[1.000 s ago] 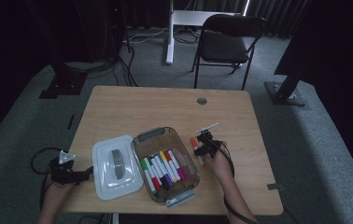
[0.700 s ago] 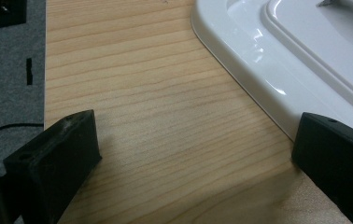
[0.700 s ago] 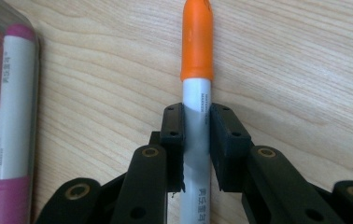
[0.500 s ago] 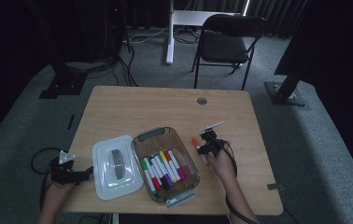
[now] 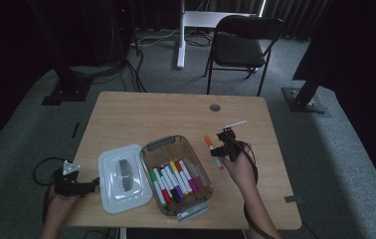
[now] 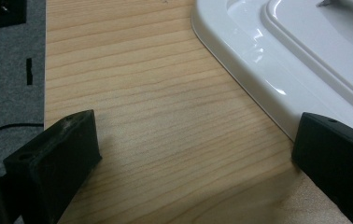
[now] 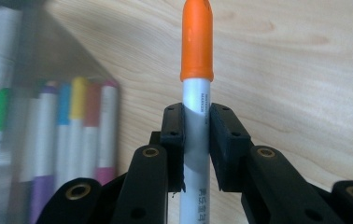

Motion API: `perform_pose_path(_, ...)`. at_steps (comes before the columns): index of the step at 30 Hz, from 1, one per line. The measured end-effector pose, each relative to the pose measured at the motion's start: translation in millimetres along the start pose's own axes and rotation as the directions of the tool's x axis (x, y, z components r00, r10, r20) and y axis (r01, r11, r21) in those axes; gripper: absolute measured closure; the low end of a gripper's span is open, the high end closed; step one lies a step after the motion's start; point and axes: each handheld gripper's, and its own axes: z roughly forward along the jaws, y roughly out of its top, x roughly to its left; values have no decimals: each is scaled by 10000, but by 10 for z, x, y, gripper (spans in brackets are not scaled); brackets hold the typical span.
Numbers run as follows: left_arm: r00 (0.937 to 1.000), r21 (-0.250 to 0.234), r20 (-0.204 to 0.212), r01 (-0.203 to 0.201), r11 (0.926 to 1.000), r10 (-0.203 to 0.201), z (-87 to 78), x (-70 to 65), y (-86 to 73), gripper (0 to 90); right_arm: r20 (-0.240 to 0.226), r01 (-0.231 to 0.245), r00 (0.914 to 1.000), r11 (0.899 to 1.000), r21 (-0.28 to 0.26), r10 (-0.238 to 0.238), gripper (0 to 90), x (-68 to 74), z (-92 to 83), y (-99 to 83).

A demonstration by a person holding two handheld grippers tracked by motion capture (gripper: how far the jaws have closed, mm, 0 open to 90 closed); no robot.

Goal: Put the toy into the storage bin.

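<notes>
- Orange-capped marker (image 7: 196, 93) is now clamped between the two jaws of the right gripper (image 5: 224, 145) and is lifted off the wooden table (image 5: 141, 114); one second ago it was lower, near the table surface, and the jaws were just finishing to close on it.
- In the high view the marker (image 5: 211, 148) is to the right of the clear plastic bin (image 5: 196, 169), apart from it.
- Its long axis runs from the person's side toward the far edge of the table, with the orange cap at the far end, leaning a little to the left.
- In the right gripper view the pads press on the white barrel just below the cap.
- The right hand (image 5: 239, 168) comes from the bottom edge, and the forearm goes up and slightly left.
- The left gripper (image 5: 72, 183) kept its place at the left table edge, jaws wide apart with nothing between them, just beside the white lid (image 6: 305, 60).
- Other coloured markers (image 5: 172, 180) lie side by side in the bin.
</notes>
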Motion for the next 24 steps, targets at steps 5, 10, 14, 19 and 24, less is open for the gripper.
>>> perform_pose_path(5,10000,-13,-15,-15,10000,15,1,1,0,12,-66,423,9991,9982,-426,-426,764,160,-223,110)
perform_pose_path(10,10000,-13,-8,-1,10000,1,1,1,1,12,-197,847,9960,9925,-882,-868,765,356,-458,226)
perform_pose_path(14,10000,-4,-4,-5,10000,5,0,1,1,12,-533,1185,9907,9858,-1189,-1255,764,537,-586,298)
perform_pose_path(19,10000,-2,-3,-5,10000,5,0,1,1,12,-889,1496,9829,9808,-1253,-1612,764,755,-621,348)
perform_pose_path(24,10000,-1,-2,-5,10000,5,0,1,1,12,-1289,1908,9703,9751,-1127,-2047,764,984,-562,346)
